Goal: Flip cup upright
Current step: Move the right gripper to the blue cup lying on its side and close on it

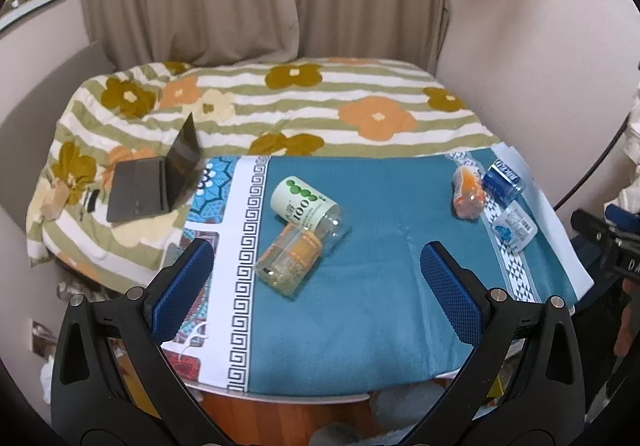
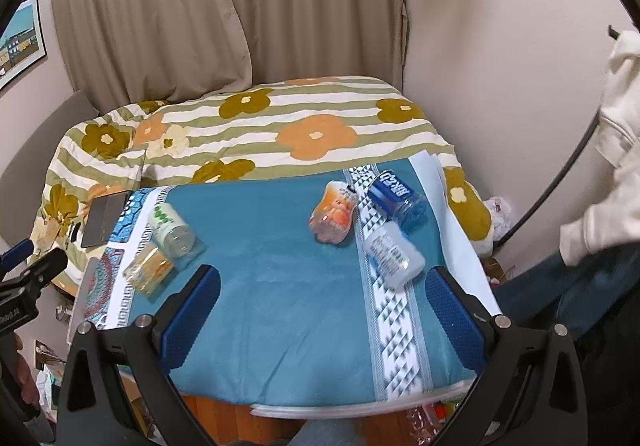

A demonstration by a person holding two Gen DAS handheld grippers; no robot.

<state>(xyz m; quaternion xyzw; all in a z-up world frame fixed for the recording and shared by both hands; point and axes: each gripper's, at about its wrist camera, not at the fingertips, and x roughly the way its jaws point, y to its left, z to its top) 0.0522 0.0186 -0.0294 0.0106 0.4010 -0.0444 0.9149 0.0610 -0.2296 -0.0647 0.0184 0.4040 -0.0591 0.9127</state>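
Five cups lying on the counter

Two cups (image 1: 298, 230) touch at nine o'clock; three cups (image 2: 376, 217) cluster at two o'clock; bed (image 1: 280, 105) behind at twelve.

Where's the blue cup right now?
The blue cup lies on its side at the table's far right, on the cloth's patterned border, between the orange cup and the clear cup.

Soft, even indoor light fills both my views; I cannot tell where it comes from. Shadows are faint, just a thin dark edge under the cups (image 1: 306, 205) on the blue cloth (image 1: 372, 286). Small glints sit on the clear plastic. Both pictures bulge strongly, bending the walls and the curtain (image 2: 160, 25), with black corners. The laptop (image 1: 160, 181) looks smeared, and the detail is slightly soft throughout.
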